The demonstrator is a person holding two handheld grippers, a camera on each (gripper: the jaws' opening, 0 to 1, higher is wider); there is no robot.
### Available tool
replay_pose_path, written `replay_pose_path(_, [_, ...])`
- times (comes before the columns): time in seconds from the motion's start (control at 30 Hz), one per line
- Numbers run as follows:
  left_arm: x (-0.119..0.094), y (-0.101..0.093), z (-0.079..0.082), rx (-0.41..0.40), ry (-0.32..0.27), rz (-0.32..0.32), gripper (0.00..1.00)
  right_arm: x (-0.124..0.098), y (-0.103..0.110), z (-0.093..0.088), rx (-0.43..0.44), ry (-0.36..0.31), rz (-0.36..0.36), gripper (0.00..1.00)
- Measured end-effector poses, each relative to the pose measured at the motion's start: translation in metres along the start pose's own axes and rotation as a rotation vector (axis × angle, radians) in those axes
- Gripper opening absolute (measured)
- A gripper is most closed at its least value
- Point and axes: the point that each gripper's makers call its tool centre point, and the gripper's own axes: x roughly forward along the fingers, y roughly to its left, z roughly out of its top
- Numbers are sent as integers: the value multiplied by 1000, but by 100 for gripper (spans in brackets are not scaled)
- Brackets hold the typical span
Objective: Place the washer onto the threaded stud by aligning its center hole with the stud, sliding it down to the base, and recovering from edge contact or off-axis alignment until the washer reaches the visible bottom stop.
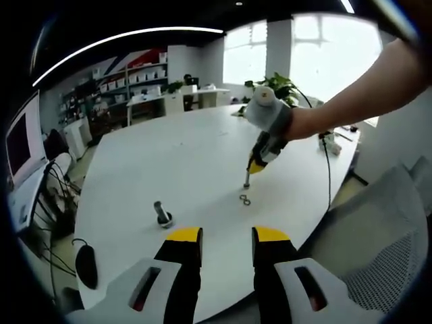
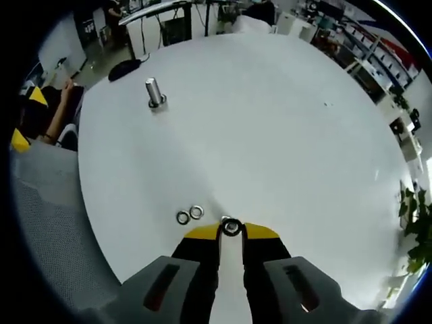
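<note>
Here the right gripper [image 2: 231,233] has its yellow-tipped black fingers [image 2: 202,235] drawn close together and clamped on a small metal washer [image 2: 231,227], a flat shiny ring with a dark center hole, held at the very tips just above the smooth white counter [image 2: 270,121]. Just beside those tips, to their left in the right gripper view, 2 more washers [image 2: 190,214] lie flat on the counter, touching or nearly touching each other. The threaded stud [image 2: 154,92] stands upright well apart from them, a short grey metal cylinder rising from a wider round base. In the left gripper view the same stud [image 1: 163,214] sits near the left gripper [image 1: 227,237], whose 2 fingers [image 1: 183,237] stand parted with a bare gap between them, grasping nothing, hovering over the near edge of the rounded counter [image 1: 175,155]. Farther out in that view the right gripper [image 1: 247,182] comes down from a person's bare forearm [image 1: 364,91], its grey body tapering to a yellow and black tip that points down close to the 2 loose washers [image 1: 245,199]. A grey mesh chair back [image 1: 388,229] curves along the counter's edge, a dark computer mouse [image 1: 86,264] lies on the counter's near left side, and a leafy green plant [image 1: 280,86] stands past the far rim
</note>
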Motion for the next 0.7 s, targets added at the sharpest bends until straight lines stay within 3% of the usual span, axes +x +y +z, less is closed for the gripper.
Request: replay_pose_path(0.7, [2,2,-3,-12,12,7,27,33,5,-12,5,56,28,14])
